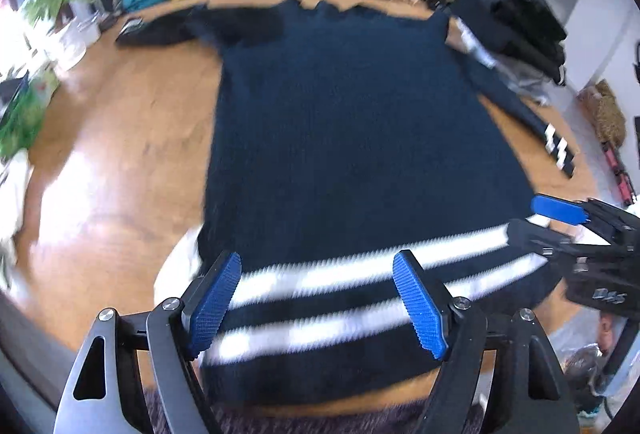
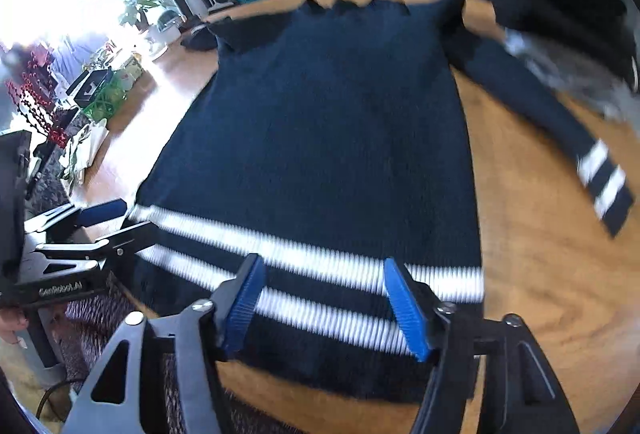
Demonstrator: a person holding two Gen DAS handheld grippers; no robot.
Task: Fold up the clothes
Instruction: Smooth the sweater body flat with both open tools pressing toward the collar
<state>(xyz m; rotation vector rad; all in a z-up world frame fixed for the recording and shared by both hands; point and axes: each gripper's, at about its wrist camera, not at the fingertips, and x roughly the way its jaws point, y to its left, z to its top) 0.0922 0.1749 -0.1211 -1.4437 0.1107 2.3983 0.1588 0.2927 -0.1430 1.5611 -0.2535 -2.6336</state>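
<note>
1. The sweater point(image 1: 360, 121) lies flat and spread out on the round wooden table point(image 1: 132, 137). It is dark blue, with two white stripes near the bottom edge.
2. It looks like thick, soft knit. I think it is floppy and a bit heavy, so it will sag and bend if you lift it by one spot. It should not slip much, and it will not break.
3. A good place to grab it seems to be the bottom edge, one corner for each hand, so it lifts evenly.
4. Its long line runs from 6 o'clock to 12 o'clock in both views. The bottom edge is at 6 o'clock, close to the cameras. The neck points to 12 o'clock.
5. One sleeve point(image 2: 560, 121) goes out toward 3 o'clock, with white stripes at its cuff. The other sleeve point(image 1: 160, 29) goes toward 10 o'clock.
6. The left gripper point(image 1: 316, 302) hangs over the striped bottom edge. Its jaws are spread wide and hold nothing.
7. The right gripper point(image 2: 324, 302) hangs over the same edge. Its jaws are spread too, with nothing pinched.
</note>
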